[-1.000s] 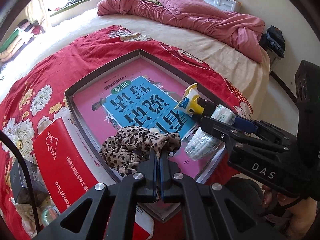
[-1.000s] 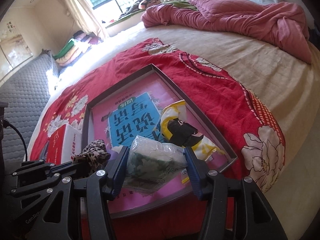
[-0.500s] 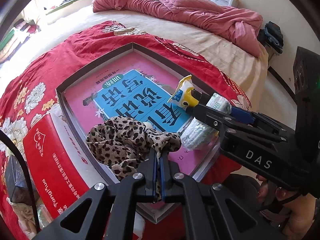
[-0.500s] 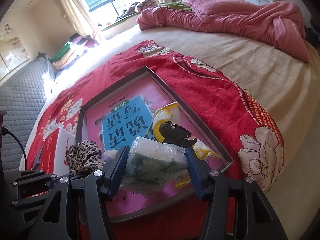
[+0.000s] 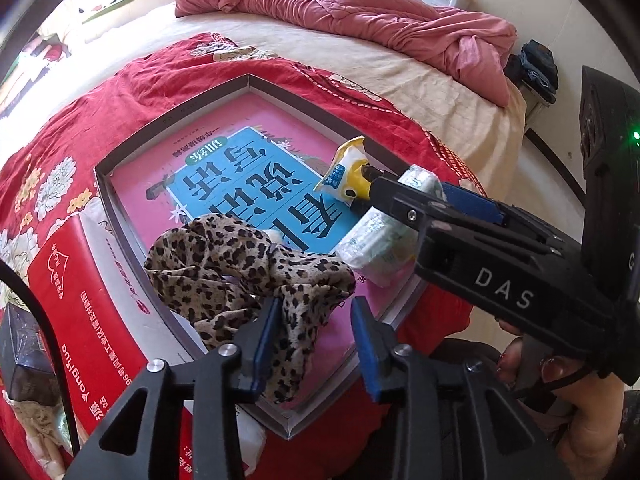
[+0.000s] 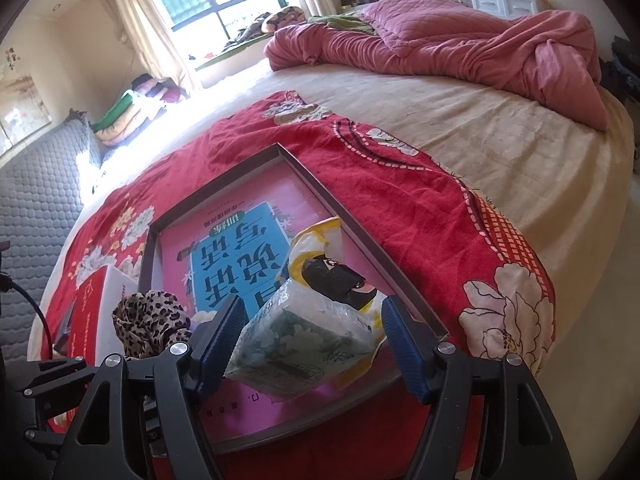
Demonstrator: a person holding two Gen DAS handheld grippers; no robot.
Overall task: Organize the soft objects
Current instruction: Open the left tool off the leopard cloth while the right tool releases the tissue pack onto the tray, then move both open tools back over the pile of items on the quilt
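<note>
**Two grippers letting go of soft items over a shallow box on a bed**

Bedroom scene: a wide bed (image 6: 460,128) with a cream sheet, a rumpled pink quilt (image 6: 460,36) at its far end and a red floral blanket (image 5: 160,80) spread near the front. On the blanket lies a shallow grey-rimmed box (image 5: 188,114) with a pink and blue printed bottom.

At the box's near edge, the left gripper (image 5: 314,338) has its blue-padded jaws opening. A leopard-print cloth (image 5: 240,264) is heaped inside the box, one fold draping over the rim and passing between the jaws against the left pad; the right pad stands clear of it.

The right gripper (image 6: 310,344), a hand (image 5: 580,412) on its handle, hovers over the box's near right corner, jaws also opening. A clear-wrapped green-patterned pack (image 6: 298,342) sits between the spread pads, neither visibly pressing it. Just behind it lies a yellow, white and black snack bag (image 6: 324,264).

A red and white carton (image 5: 80,292) rests just left of the box.
</note>
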